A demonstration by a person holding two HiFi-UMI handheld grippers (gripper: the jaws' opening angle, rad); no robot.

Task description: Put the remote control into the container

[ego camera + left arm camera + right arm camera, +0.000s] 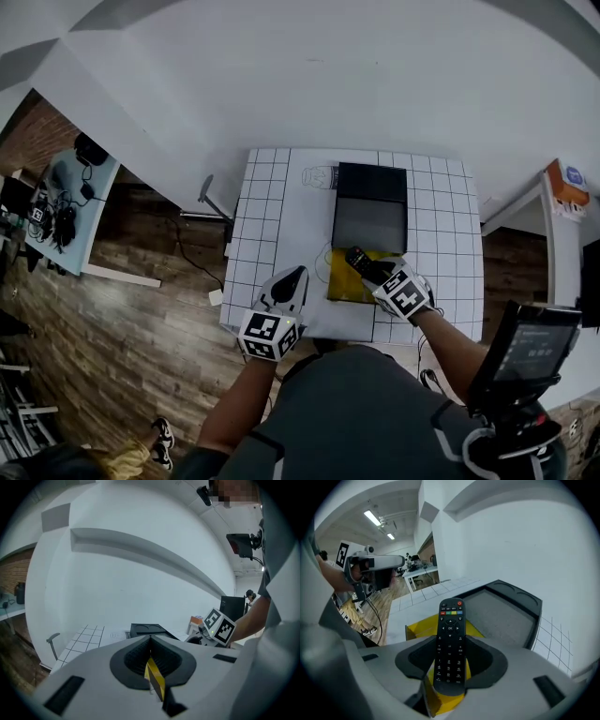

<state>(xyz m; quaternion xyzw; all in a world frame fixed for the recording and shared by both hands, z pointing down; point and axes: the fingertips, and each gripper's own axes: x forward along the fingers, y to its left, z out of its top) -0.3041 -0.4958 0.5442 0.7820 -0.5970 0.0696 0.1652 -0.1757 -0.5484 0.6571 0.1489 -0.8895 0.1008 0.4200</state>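
A black remote control (pixel 360 262) (pixel 449 644) sticks out lengthwise from my right gripper (pixel 377 273) (pixel 451 662), which is shut on its lower half. It hangs over a yellow box-like thing (pixel 342 287) (pixel 419 628) at the table's front. Just beyond lies the black container (pixel 371 181) (pixel 521 598), an open shallow box with a grey bottom (pixel 497 616). My left gripper (pixel 292 280) (pixel 151 645) hovers at the table's front left with its jaws together and nothing held. In the left gripper view the container (pixel 146 630) shows ahead.
The white gridded table (pixel 270 217) stands against a white wall. A side table with cables (pixel 64 201) is far left on the wooden floor. A screen on a stand (pixel 529 352) and an orange box (pixel 566 182) are at the right.
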